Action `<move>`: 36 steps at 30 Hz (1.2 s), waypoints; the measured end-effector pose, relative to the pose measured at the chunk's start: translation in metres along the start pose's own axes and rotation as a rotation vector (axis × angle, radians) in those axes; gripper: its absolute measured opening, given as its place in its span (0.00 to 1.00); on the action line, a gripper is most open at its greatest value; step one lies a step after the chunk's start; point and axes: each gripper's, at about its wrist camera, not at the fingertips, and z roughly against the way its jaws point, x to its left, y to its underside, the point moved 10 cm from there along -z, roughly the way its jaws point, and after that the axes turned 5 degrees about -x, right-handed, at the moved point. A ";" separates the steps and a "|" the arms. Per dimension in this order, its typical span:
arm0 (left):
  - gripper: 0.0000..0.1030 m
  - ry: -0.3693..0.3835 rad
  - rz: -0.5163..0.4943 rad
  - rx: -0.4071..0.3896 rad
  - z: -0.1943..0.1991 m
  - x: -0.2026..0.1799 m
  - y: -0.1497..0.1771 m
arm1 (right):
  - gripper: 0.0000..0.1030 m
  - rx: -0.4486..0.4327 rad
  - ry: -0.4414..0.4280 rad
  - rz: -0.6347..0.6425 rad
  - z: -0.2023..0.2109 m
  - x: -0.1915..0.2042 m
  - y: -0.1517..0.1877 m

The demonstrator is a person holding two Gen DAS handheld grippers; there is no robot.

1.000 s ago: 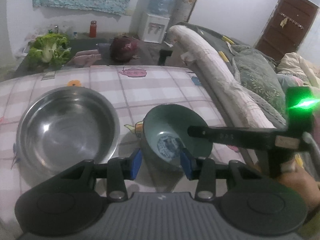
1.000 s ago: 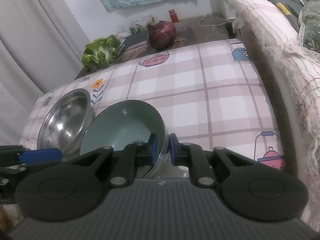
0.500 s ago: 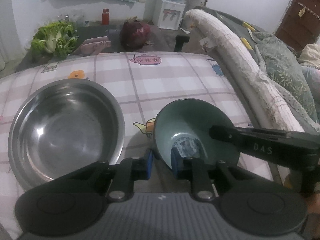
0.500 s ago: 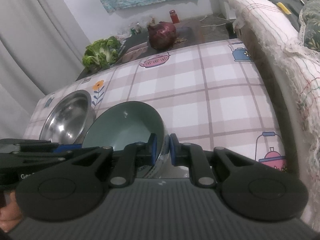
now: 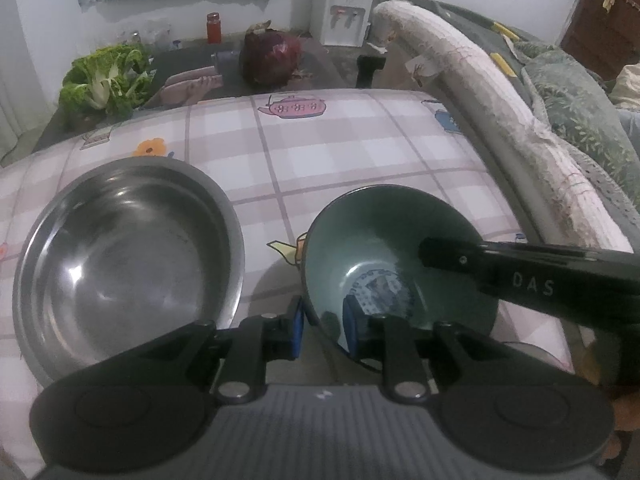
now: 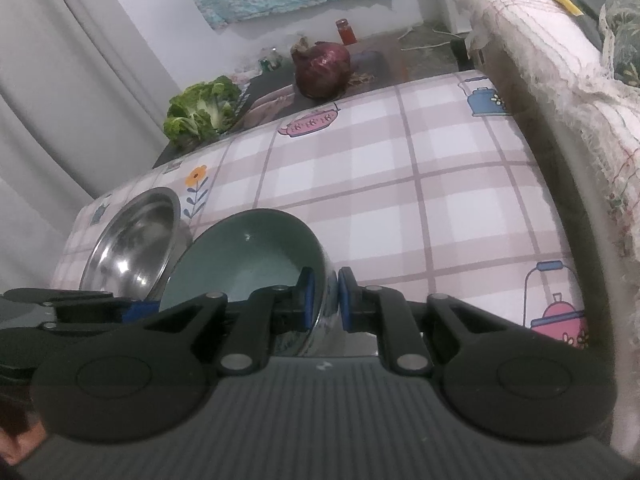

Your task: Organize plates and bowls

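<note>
Flanking the gripped teal bowl (image 5: 384,248), a steel basin (image 5: 128,256) sits left.

Steel bowl (image 5: 128,256): polished metal, mirror-bright, faint scuffs inside. Green bowl (image 5: 384,256), right of steel bowl: glazed ceramic, glossy teal inside, blue printed patch at bottom. Tablecloth (image 5: 340,160) under both: smooth checked sheet, slight sheen, cartoon prints. Left gripper (image 5: 322,326): matt black plastic, blue pads, ribbed grey body. Right gripper (image 6: 322,304): same finish. Sofa cover (image 5: 500,120), right of green bowl: rough, frayed woven cloth.
</note>
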 end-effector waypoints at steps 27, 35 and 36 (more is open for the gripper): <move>0.21 -0.016 0.024 -0.028 0.016 0.008 -0.007 | 0.12 -0.008 0.015 0.026 0.000 0.013 -0.009; 0.21 -0.016 0.029 -0.040 0.022 0.010 -0.010 | 0.12 -0.019 0.015 0.037 0.005 0.019 -0.014; 0.20 -0.015 0.030 -0.040 0.023 0.010 -0.011 | 0.12 -0.020 0.015 0.039 0.005 0.019 -0.014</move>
